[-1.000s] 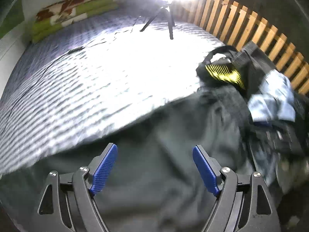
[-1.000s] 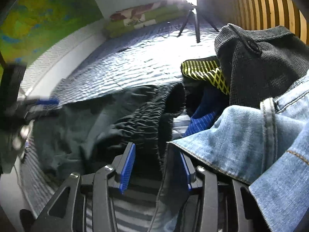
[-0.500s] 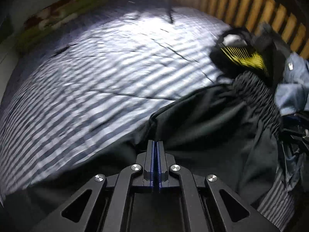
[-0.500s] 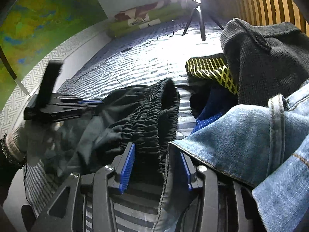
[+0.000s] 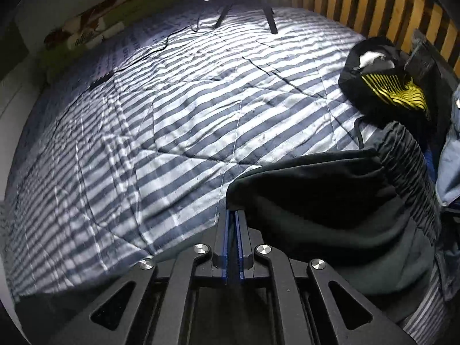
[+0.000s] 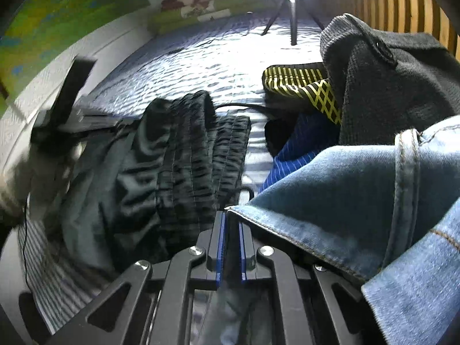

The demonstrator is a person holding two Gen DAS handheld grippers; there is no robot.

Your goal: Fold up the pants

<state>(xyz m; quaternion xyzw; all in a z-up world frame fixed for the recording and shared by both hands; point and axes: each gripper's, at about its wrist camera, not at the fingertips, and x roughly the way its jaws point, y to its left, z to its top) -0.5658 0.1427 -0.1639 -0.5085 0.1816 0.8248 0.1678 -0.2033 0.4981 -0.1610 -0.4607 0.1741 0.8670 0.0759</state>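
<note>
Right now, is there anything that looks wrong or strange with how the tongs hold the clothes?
Yes. The right tongs are shut at the hem of the blue jeans, not on the black pants. The left tongs pinch the black pants' edge.

Pants (image 5: 330, 201) on bedspread (image 5: 172, 115), clothes pile (image 5: 388, 86) right, tripod (image 5: 247, 3) behind.

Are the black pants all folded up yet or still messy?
Still messy. The black pants lie bunched and wrinkled on the striped bedspread, the waistband crumpled, with no neat fold showing. The left gripper pinches one edge.
</note>
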